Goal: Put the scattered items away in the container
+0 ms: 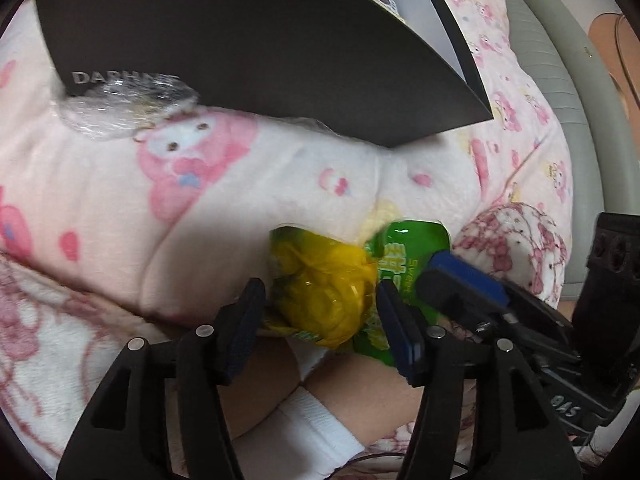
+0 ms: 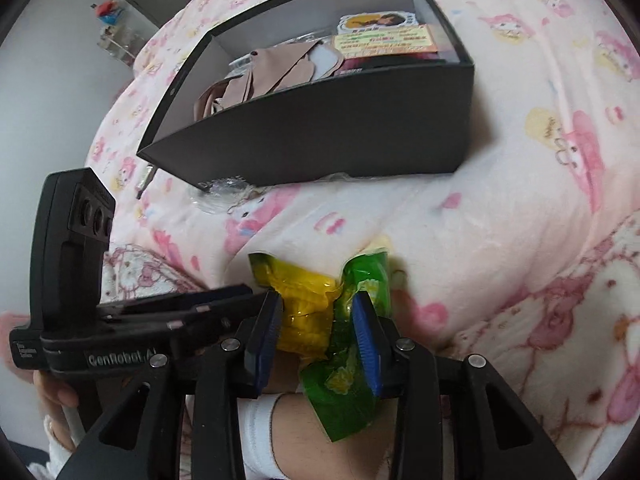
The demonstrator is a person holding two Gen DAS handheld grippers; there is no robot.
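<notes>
1. Both grippers, left gripper (image 1: 320,312) and right gripper (image 2: 316,320), are pinching the yellow-green snack bag (image 2: 320,312) together, probably sharing its floppy weight.
2. Bag's hovering over the blanket (image 2: 500,200), near the black box (image 2: 320,140).

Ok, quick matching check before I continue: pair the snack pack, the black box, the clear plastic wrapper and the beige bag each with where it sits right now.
Things:
1. snack pack
2. black box
3. clear plastic wrapper
4. beige bag

Places:
A. inside the box
B. on the blanket against the box's front wall
C. between the fingers of both grippers
D. standing open on the blanket

Pairs: 1-C, 2-D, 3-B, 4-A
</notes>
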